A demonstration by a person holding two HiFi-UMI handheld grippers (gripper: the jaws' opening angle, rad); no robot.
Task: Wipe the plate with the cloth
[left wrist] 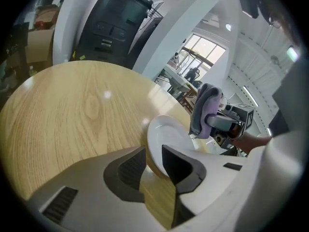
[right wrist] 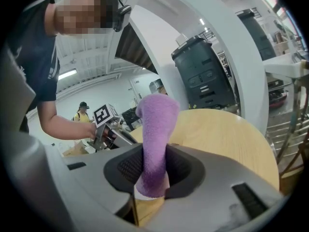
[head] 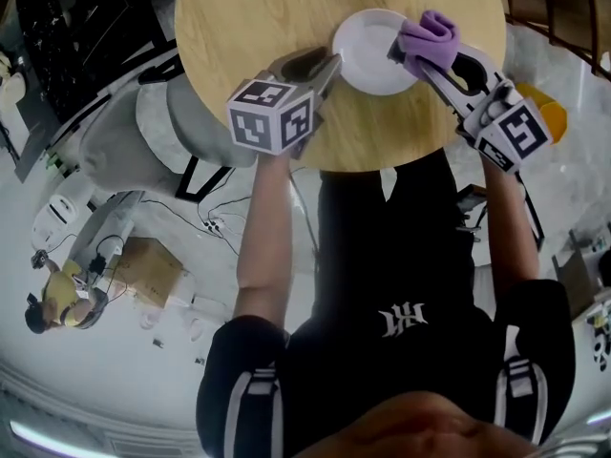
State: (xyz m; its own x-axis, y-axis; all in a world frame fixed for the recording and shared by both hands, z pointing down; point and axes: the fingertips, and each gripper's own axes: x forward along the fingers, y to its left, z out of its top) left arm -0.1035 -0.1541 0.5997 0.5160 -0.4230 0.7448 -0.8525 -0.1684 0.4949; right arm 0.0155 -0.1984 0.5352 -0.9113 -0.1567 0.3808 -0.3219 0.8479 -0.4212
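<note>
A white plate lies on the round wooden table, near its front right edge. My left gripper reaches it from the left. Its jaws straddle the plate's near rim with a gap beside it, so the left gripper is open. My right gripper is shut on a folded purple cloth, which hangs just above the plate's right rim. In the right gripper view the cloth stands up between the right gripper's pads. The plate is hidden in that view.
A grey chair stands at the table's left. A cardboard box and cables lie on the floor below it, and a person in yellow stands nearby. A tall black cabinet is beyond the table. Bare tabletop stretches left of the plate.
</note>
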